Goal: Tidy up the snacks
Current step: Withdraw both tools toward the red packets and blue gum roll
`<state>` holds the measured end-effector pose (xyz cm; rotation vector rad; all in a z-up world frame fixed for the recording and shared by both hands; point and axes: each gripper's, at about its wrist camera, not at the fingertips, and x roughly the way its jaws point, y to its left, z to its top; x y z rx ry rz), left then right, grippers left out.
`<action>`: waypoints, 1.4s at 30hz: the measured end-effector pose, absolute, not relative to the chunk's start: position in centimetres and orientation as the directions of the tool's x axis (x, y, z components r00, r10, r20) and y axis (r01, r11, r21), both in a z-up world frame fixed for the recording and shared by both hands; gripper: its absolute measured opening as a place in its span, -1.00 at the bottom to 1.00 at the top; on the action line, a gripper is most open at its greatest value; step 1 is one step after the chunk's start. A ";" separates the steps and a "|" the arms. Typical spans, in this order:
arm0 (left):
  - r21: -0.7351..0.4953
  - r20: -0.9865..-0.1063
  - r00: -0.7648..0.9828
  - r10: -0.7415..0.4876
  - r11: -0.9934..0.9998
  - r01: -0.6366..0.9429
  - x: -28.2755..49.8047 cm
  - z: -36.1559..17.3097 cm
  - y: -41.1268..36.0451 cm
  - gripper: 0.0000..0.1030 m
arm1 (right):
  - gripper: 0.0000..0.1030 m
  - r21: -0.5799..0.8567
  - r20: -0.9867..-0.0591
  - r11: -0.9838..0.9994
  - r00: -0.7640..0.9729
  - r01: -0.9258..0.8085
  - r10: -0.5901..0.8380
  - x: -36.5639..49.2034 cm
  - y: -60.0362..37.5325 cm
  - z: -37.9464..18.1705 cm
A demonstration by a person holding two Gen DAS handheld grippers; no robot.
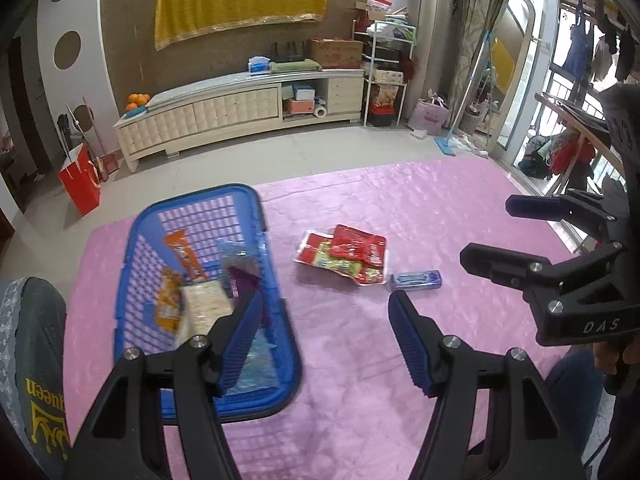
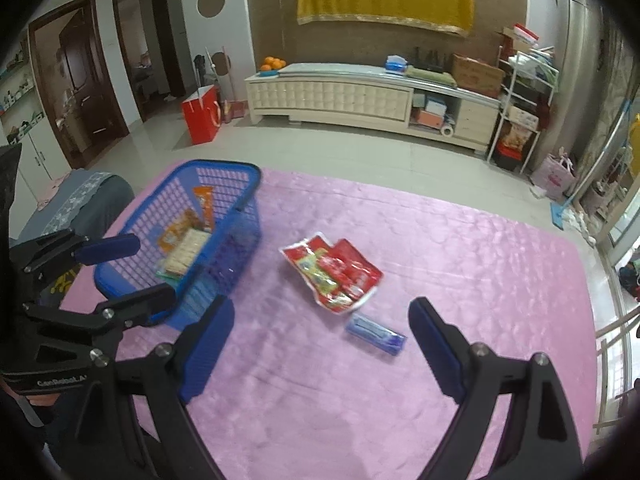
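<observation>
On the pink tabletop (image 2: pixel 440 264), a blue basket (image 2: pixel 240 176) near the left edge already holds several snack packets. Two red packets (image 2: pixel 332 272) lie overlapped mid-table, with a small blue pack (image 2: pixel 376 334) just beside them toward the near edge. The left hand-held gripper (image 1: pixel 320 336) and the right hand-held gripper (image 2: pixel 320 344) both hang spread and empty above the cloth. The red packets look light, soft and crinkly, likely slippery; an edge pinch seems best. The blue pack looks stiffer and should be gripped across its narrow sides.
</observation>
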<state>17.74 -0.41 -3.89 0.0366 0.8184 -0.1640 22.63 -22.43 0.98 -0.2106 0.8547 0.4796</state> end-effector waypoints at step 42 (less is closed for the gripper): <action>-0.197 -0.863 0.482 -0.153 0.980 -0.042 31.9 -20.1 -5.8 -0.49 | 0.78 0.009 -0.833 0.864 0.475 -0.503 0.285 34.5 -26.3 -12.8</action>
